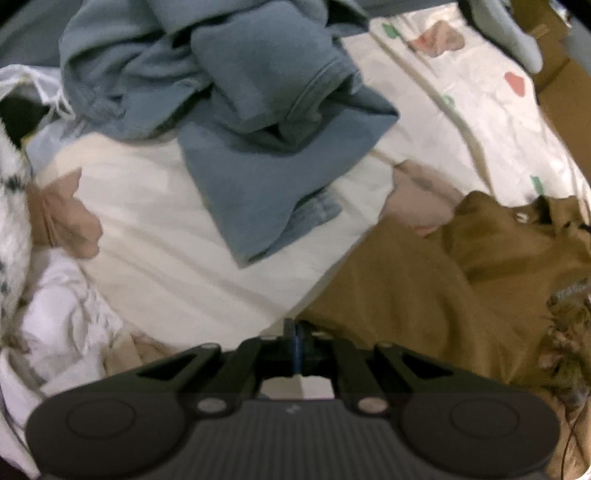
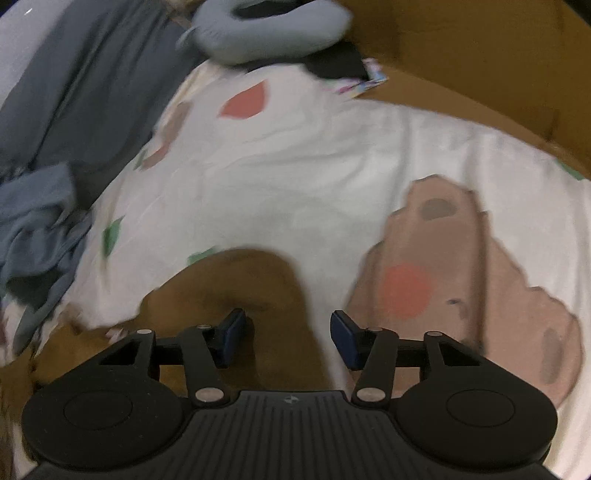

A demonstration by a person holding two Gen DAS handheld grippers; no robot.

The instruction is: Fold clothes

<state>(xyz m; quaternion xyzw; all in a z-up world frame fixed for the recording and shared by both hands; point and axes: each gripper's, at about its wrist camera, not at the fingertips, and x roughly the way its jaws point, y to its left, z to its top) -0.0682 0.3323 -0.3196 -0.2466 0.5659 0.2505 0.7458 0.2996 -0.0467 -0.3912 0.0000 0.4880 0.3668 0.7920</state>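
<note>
Clutter: blue clothes (image 1: 266, 147) ahead; left gripper (image 1: 295, 334) pressed together, right gripper (image 2: 288, 336) spread w/ nothing.

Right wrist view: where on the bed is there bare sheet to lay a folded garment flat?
The widest free patch is the patterned sheet, bordered by the grey neck pillow, the cardboard box and the brown garment. It is crowded toward the blue clothes; the left wrist view shows them piled on a cream cloth.

Rumpled brown garment (image 1: 424, 291) beside cream cloth (image 1: 177, 236), crumpled blue garment (image 1: 258, 122) on top.
</note>
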